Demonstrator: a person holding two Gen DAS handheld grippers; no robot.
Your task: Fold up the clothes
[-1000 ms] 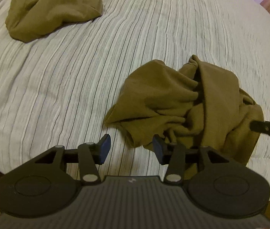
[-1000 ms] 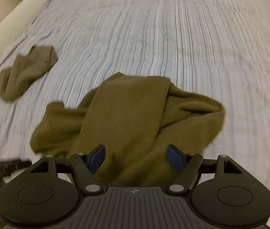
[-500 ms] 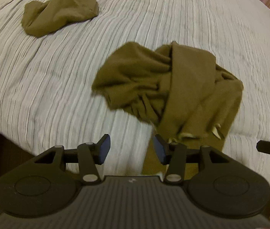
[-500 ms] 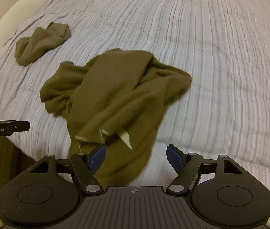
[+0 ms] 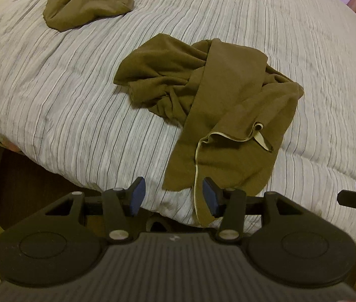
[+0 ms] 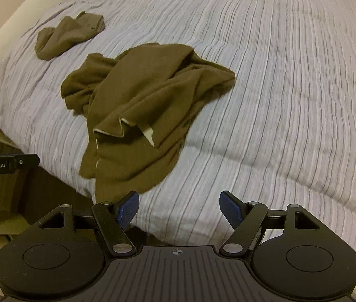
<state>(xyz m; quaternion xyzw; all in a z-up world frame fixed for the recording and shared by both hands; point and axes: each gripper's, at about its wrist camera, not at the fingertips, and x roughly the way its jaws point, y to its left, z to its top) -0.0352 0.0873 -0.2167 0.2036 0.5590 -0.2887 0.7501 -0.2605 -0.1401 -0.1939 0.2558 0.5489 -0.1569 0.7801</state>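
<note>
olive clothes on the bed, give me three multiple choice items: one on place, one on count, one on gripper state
1. Where does the near garment lie?
A. wholly mid-bed
B. over the bedspread edge, hanging down
C. on the floor

2. How many olive garments show?
A. one
B. two
C. four

3. The left gripper and right gripper are:
A. both open, empty
B. both clamped on cloth
C. one clamped

Answers:
1 B, its lower end drapes past the edge.
2 B, a far garment lies apart.
3 A, gaps show between the pads.

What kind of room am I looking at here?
Most likely a bedroom. A bed with a striped grey-white cover fills the view, two crumpled olive garments lie on it, and a pale headboard or wall edge curves behind.
</note>
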